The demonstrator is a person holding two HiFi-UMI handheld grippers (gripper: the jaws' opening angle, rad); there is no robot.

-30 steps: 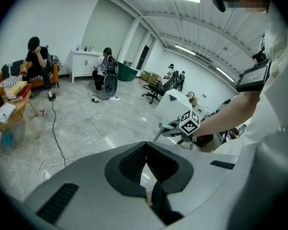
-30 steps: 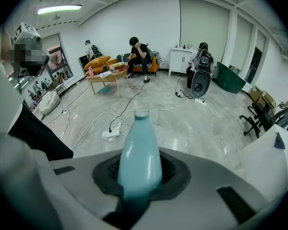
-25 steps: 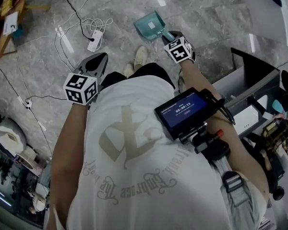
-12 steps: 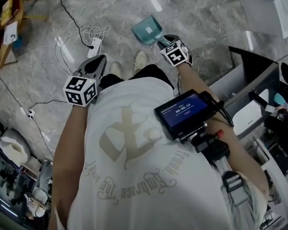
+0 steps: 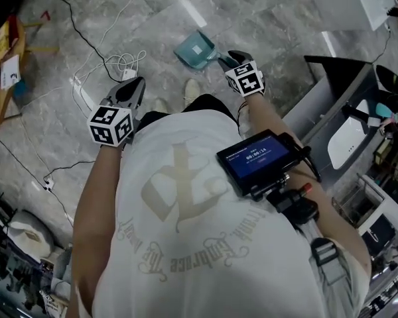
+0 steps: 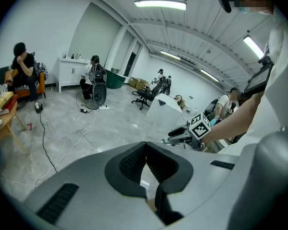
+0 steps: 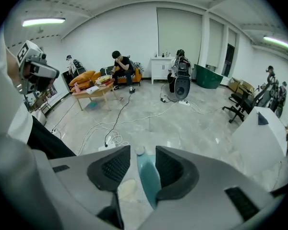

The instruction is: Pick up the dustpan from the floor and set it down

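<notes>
Your right tool [image 5: 225, 57]: jaws just opened wide, dustpan [image 5: 194, 49] handle loose between them, ungripped. Dustpan lies on floor [image 5: 272, 18] beyond your feet. Set-down looks done; only withdrawal left. Left tool [image 5: 136, 83]: closed, empty.

One dustpan [image 5: 196, 49] and two grippers [image 5: 135, 86] [image 5: 228, 57] (left and right)

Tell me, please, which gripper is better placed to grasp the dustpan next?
Right. The right gripper, whose jaws have just been opening, straddles the handle of the dustpan; the left gripper is shut and well aside from it.
</notes>
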